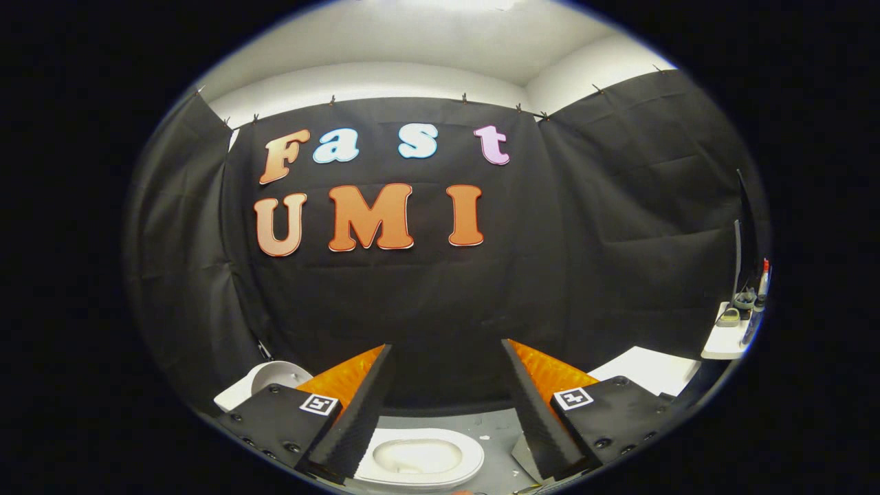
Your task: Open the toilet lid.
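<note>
Toilet seen from above, its white bowl showing between the spread fingers.

The toilet (419, 459) sits low on the grey floor (498, 440), one white oval seat ring around a pale bowl; I cannot tell where its lid stands, though a white rounded piece (271, 378) beside the left finger may belong to it. The gripper (445, 412) hangs above, its two fingers wide apart with nothing held between them. Beyond the fingers the black cloth wall (412, 302) closes the booth on three sides, with open air in between. To the right, one white surface (653, 368), and further off a small white shelf (722, 342) carrying a few small items.
</note>
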Tool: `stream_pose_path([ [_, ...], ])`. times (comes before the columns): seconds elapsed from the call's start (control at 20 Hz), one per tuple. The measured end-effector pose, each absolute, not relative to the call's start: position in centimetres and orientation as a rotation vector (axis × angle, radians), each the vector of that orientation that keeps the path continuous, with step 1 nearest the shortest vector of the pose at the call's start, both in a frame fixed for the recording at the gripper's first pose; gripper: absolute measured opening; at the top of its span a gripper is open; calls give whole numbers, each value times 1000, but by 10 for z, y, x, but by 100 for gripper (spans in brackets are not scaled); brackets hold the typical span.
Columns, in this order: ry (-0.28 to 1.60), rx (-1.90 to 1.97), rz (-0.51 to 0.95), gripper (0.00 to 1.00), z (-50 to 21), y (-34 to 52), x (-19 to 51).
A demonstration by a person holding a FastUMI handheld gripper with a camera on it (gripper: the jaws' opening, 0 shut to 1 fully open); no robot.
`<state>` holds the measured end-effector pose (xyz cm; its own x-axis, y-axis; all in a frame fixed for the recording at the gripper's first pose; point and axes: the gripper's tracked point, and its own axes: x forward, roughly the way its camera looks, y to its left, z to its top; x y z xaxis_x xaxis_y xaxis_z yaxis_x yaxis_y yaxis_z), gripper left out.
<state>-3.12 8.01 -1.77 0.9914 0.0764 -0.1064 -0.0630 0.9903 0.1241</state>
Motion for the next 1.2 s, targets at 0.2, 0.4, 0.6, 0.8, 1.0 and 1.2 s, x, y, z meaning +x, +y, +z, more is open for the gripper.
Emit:
stream_pose_path([
  [0.2,122,155,105,98,-19,92,-34],
  [0.4,122,182,129,98,-14,100,-34],
  [0.6,109,151,98,98,-15,93,-27],
  [0.8,126,172,119,98,-20,101,-26],
  [1.0,137,186,105,98,-29,103,-21],
  [1.2,133,160,112,98,-27,109,-20],
])
